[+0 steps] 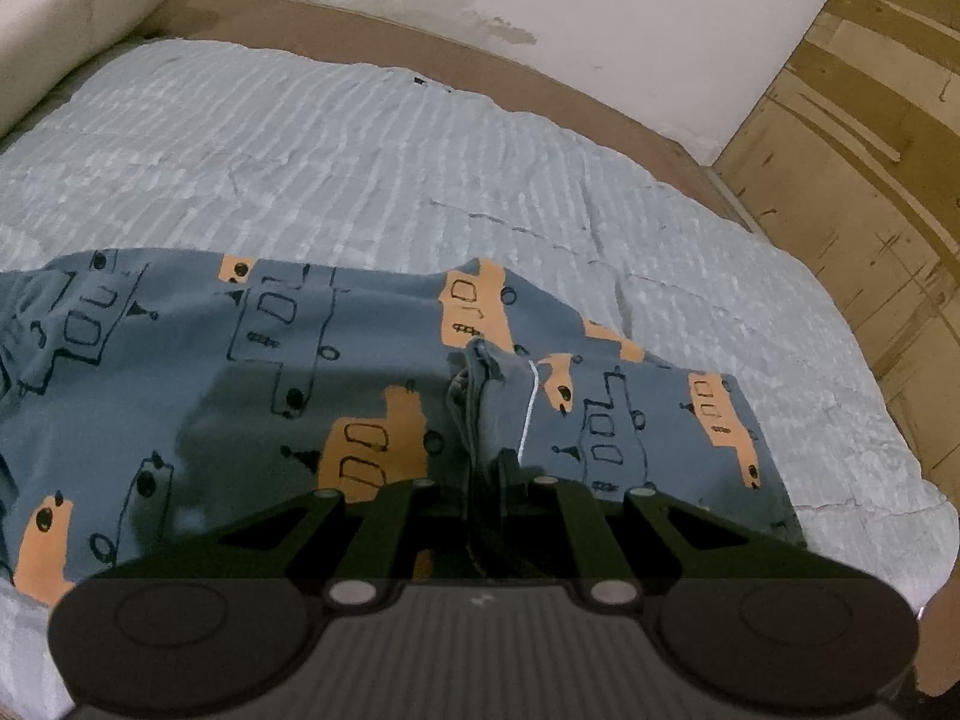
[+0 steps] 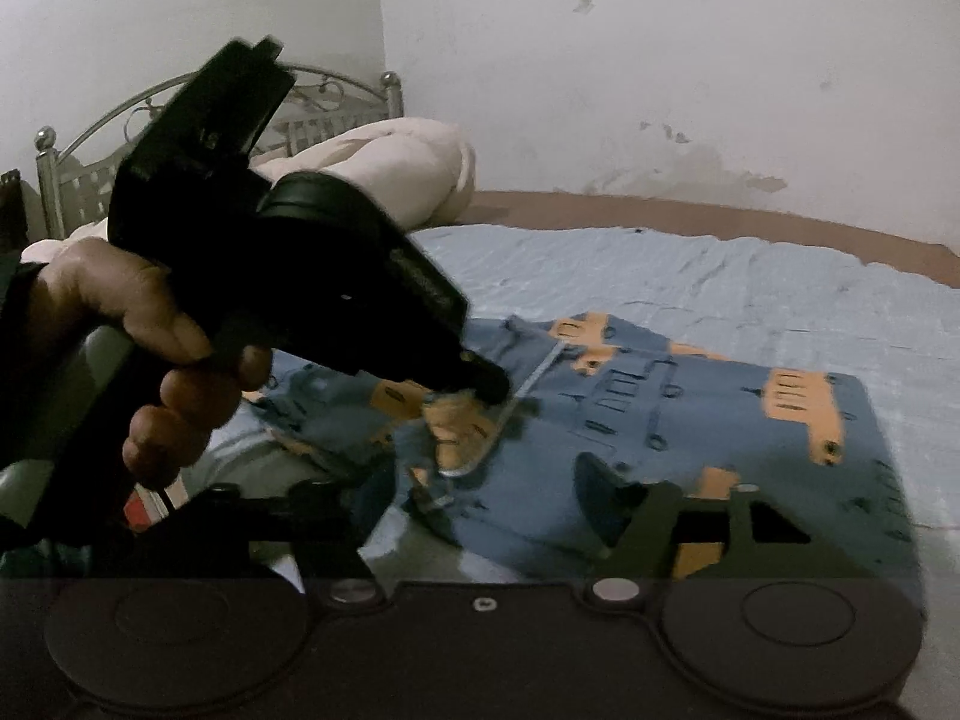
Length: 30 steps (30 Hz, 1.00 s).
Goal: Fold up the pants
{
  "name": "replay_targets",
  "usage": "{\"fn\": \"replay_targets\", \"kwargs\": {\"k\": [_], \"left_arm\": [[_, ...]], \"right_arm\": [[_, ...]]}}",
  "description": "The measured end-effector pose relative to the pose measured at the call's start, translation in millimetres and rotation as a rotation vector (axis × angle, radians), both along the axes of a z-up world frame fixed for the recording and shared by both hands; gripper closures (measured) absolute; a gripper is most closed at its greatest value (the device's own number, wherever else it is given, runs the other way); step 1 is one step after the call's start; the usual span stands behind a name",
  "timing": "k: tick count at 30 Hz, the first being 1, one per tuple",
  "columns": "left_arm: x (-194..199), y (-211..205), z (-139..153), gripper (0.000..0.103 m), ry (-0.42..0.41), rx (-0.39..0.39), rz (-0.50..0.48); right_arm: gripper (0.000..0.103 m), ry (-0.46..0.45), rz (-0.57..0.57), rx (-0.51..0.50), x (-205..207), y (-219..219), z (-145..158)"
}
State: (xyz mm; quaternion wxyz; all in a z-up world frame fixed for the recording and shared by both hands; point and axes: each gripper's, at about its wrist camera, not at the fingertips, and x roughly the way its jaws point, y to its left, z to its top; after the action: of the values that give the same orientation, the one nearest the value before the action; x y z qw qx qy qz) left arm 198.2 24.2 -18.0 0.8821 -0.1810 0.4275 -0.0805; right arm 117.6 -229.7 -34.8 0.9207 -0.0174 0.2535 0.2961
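Blue-grey pants [image 1: 240,372] printed with orange trucks lie spread across a pale blue bedspread [image 1: 360,150]. My left gripper [image 1: 489,480] is shut on a bunched ridge of the pants' fabric beside a white drawstring [image 1: 528,414]. The right wrist view shows that same left gripper [image 2: 492,390] from the side, held by a person's hand [image 2: 120,312], with its tip down on the pants [image 2: 690,420]. My right gripper [image 2: 474,516] is open low over the near edge of the pants. Cloth lies between its spread fingers, and neither pad presses on it.
A rolled cream blanket [image 2: 384,174] lies at the head of the bed in front of a metal headboard [image 2: 72,168]. A stained white wall [image 2: 660,60] runs along the far side. A wooden panel [image 1: 870,180] stands past the bed's right edge.
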Motion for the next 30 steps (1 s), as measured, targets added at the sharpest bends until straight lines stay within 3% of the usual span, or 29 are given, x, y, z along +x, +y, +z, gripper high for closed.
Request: {"fn": "replay_targets", "kwargs": {"k": [4,6,10,16,18,22,27,30], "left_arm": [[-4.2,-0.2,-1.3,0.081,-0.019,0.027,0.031],[-6.0,1.1,-0.3,0.063,-0.024,0.035,0.056],[-3.9,1.7,2.2,0.051,-0.042,0.054,0.092],[9.6,-11.8,3.4,0.032,-0.112,0.224,0.164],[19.6,-15.7,-1.3,0.03,-0.098,0.274,0.165],[29.7,-13.5,-8.4,0.015,-0.079,0.288,0.191],[23.8,-4.8,-13.7,0.013,-0.068,0.258,0.201],[12.9,-7.7,-14.7,0.013,-0.076,0.282,0.184]], "right_arm": [[0.011,-0.035,-0.054,-0.005,-2.5,-20.1,-3.6],[0.006,-0.055,-0.088,-0.027,-0.3,-28.4,-5.7],[0.003,-0.074,-0.141,-0.082,11.5,-43.8,-7.5],[0.001,-0.097,-0.194,-0.234,44.6,-61.7,-7.2],[0.001,-0.075,-0.236,-0.282,66.4,-64.9,-8.4],[0.001,-0.056,-0.289,-0.33,104.5,-71.9,-9.7],[0.001,-0.046,-0.385,-0.416,151.0,-79.3,-15.4],[0.001,-0.007,-0.415,-0.393,157.5,-88.3,-17.7]]}}
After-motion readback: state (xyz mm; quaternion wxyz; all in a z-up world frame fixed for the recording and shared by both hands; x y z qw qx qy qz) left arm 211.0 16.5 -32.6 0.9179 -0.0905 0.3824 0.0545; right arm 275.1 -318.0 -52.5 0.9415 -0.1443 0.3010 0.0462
